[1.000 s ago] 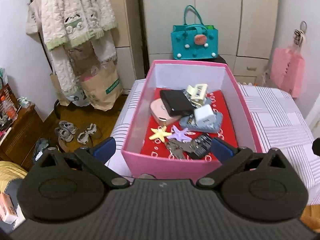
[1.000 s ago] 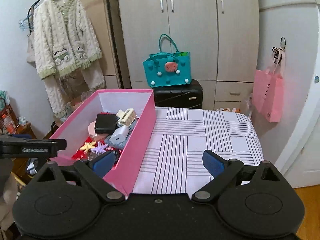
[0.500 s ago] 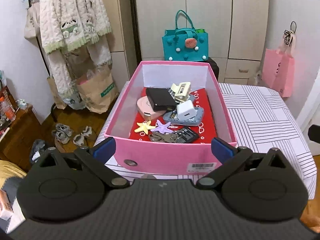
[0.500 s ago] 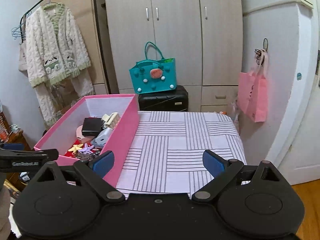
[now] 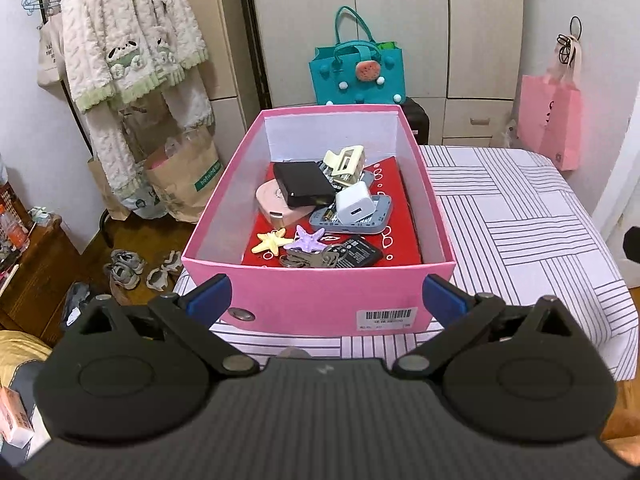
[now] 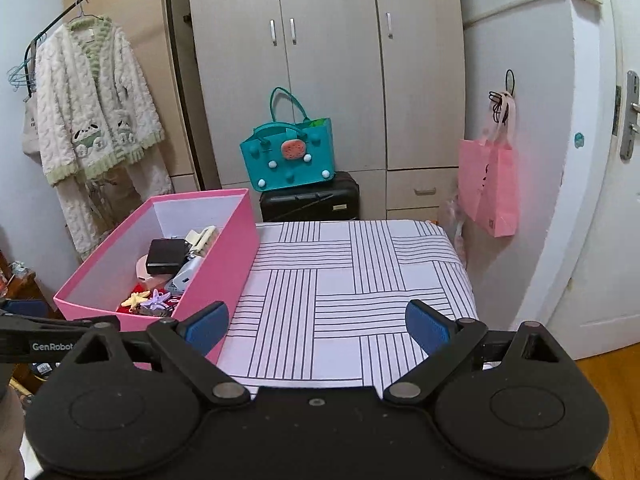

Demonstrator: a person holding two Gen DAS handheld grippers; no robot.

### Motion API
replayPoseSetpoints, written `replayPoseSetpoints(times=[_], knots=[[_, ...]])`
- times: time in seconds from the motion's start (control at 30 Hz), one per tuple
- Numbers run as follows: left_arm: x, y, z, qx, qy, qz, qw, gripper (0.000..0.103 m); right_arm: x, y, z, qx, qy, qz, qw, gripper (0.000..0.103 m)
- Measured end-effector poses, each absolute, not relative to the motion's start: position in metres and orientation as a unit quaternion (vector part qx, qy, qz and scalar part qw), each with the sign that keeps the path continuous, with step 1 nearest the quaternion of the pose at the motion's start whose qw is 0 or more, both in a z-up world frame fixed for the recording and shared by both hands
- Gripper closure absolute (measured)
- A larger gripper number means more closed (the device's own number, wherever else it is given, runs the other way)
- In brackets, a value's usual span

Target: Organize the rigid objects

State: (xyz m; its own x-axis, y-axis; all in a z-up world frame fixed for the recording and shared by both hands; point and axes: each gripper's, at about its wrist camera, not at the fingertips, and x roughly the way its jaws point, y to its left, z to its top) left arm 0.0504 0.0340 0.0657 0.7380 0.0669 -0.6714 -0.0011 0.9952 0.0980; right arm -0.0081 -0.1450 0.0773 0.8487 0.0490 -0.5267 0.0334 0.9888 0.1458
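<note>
A pink box (image 5: 320,300) stands on the left part of a striped table (image 5: 520,232). It holds a black case (image 5: 302,188), a white charger (image 5: 354,206), a cream hair clip (image 5: 344,160), a yellow starfish (image 5: 272,240), a purple starfish (image 5: 308,238), keys (image 5: 312,258) and a battery (image 5: 358,256). My left gripper (image 5: 324,298) is open and empty, in front of the box's near wall. My right gripper (image 6: 316,326) is open and empty over the table's near edge, right of the box (image 6: 224,264).
A teal bag (image 6: 290,156) sits on a black suitcase (image 6: 310,202) behind the table. A pink bag (image 6: 490,192) hangs on the right wall. Shoes (image 5: 128,270) and a paper bag (image 5: 184,176) are on the floor at left.
Both grippers have drawn back and up from the box and table. The box now shows whole, with its front label. Both stay open.
</note>
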Motion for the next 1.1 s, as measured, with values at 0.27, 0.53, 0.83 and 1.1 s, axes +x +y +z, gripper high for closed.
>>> replayPoseSetpoints(times=[0.27, 0.53, 0.83, 1.1], knots=[[0.049, 0.036, 0.065, 0.051, 0.365, 0.017, 0.930, 0.000, -0.014, -0.140, 0.080, 0.059, 0.270, 0.005, 0.961, 0.006], [0.046, 0.040, 0.062, 0.039, 0.362, 0.022, 0.931, 0.000, -0.013, -0.143, 0.074, 0.062, 0.275, 0.000, 0.960, 0.006], [0.042, 0.043, 0.060, 0.043, 0.351, 0.032, 0.935, 0.000, -0.018, -0.141, 0.069, 0.062, 0.277, -0.001, 0.959, 0.006], [0.037, 0.041, 0.059, 0.046, 0.349, 0.028, 0.936, 0.000, -0.020, -0.145, 0.066, 0.068, 0.278, -0.011, 0.958, 0.006]])
